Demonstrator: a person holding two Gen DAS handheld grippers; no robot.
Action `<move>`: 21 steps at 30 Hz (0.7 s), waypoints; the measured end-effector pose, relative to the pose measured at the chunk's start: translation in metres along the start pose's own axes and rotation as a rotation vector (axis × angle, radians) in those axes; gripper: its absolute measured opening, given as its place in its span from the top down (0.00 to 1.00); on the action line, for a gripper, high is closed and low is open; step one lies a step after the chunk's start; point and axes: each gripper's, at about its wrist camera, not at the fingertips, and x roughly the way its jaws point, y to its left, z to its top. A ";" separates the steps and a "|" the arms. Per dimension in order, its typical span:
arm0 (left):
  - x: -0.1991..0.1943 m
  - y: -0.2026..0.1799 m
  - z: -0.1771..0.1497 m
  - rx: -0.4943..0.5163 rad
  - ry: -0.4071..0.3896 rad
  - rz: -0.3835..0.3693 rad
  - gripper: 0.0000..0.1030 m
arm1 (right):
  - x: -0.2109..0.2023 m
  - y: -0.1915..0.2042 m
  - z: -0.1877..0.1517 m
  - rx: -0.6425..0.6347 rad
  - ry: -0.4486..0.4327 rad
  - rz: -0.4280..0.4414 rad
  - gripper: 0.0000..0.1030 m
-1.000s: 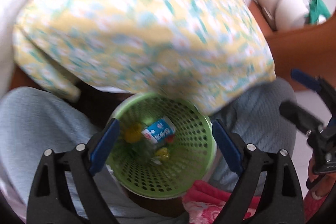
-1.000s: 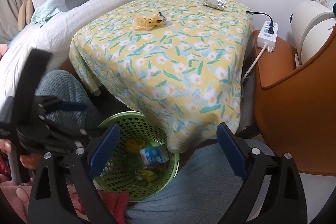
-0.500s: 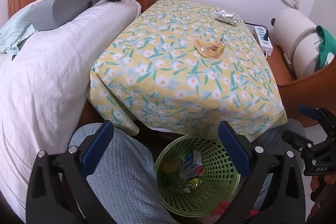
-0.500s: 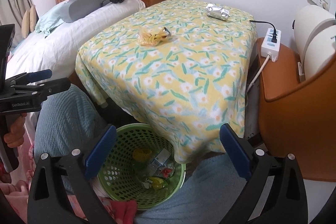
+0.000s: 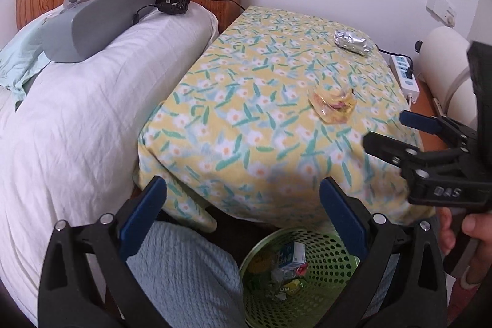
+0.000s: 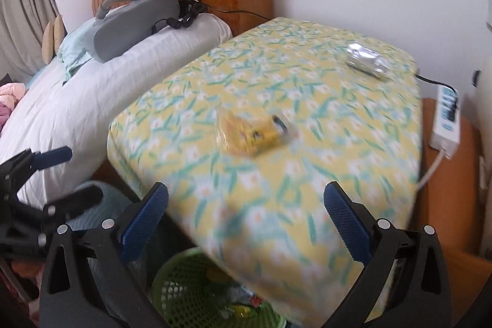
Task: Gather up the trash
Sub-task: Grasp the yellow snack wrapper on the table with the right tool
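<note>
The right wrist view is smeared with blur, so the printing on the yellow wrapper [image 6: 255, 132] cannot be read, and the table's near edge covers most of the green basket [image 6: 184, 291] there. In the left wrist view the basket [image 5: 326, 294] is cut off at the bottom between the tongs' arms, with a small carton and crumpled wrappers lying inside; what else is in it is hard to make out. The left tongs [image 5: 243, 220] stand released, their jaws having just been opening, with nothing between them; they hang over the basket and a blue knitted knee [image 5: 184, 272]. The right tongs [image 6: 246, 222] are likewise released, jaws just opened wider and empty, held near the table's front edge, with the yellow wrapper beyond them and the foil packet [image 6: 366, 62] further back near the far corner. Both pieces lie well apart on a flowered yellow tablecloth [image 5: 261, 100] of soft cloth. The wrapper is clear, crinkly plastic; the packet is wrinkled silver foil. The basket is perforated plastic. A white quilt [image 5: 77, 119] lies beside the table.
</note>
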 end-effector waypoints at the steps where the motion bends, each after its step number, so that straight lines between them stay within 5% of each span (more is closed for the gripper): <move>1: 0.003 0.000 0.004 -0.002 0.001 0.005 0.08 | 0.014 0.000 0.009 -0.003 0.011 -0.010 0.03; 10: 0.030 0.012 0.026 -0.045 0.010 0.030 0.08 | 0.068 -0.002 0.035 0.007 0.059 -0.049 0.03; 14: 0.036 0.014 0.030 -0.055 0.011 0.036 0.08 | 0.075 0.000 0.036 -0.021 0.075 -0.059 0.29; 21: 0.038 0.009 0.036 -0.042 0.007 0.045 0.08 | 0.070 -0.003 0.035 -0.001 0.065 -0.032 0.53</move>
